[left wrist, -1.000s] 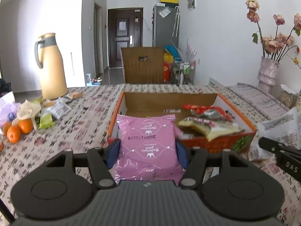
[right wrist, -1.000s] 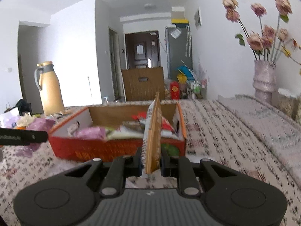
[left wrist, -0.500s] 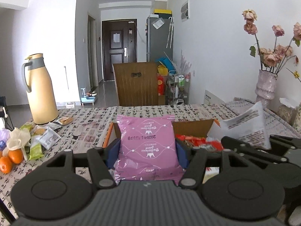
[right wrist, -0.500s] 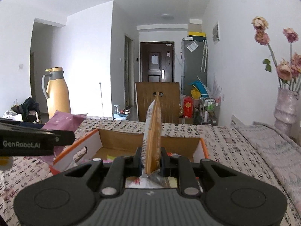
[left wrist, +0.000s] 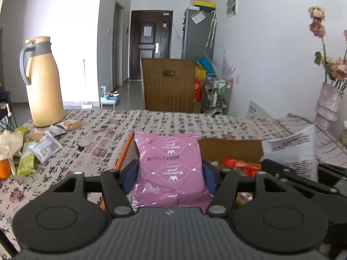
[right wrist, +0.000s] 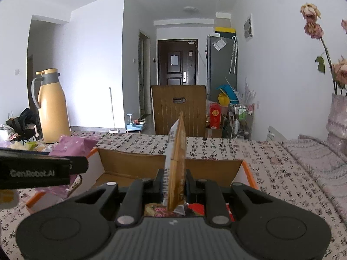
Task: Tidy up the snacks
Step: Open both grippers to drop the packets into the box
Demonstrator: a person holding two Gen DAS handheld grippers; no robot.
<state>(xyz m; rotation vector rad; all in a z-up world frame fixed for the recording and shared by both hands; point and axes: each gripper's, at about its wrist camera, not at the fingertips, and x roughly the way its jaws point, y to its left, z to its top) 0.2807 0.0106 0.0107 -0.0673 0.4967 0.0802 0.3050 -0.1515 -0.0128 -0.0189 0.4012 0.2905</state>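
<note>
A: What does each gripper hold?
B: The left gripper (left wrist: pixel 169 175) clamps a pink snack packet (left wrist: pixel 170 169) flat between its blue pads, above the near left corner of the cardboard box (left wrist: pixel 229 149). The right gripper (right wrist: pixel 174 182) pinches a thin tan-and-white packet (right wrist: pixel 176 162) edge-on, upright over the same box.

A: And around them?
B: Red wrappers (left wrist: pixel 240 164) lie inside the box; loose snacks (left wrist: pixel 41 145) sit near a yellow jug (left wrist: pixel 42 82) on the patterned tablecloth (left wrist: pixel 173 121)

My left gripper (left wrist: pixel 170 173), low in frame centre, clamps a pink packet (left wrist: pixel 170 169); my right gripper (right wrist: pixel 174 182), also bottom centre, pinches a thin pouch (right wrist: pixel 176 169) edge-on, both angled slightly downward.
</note>
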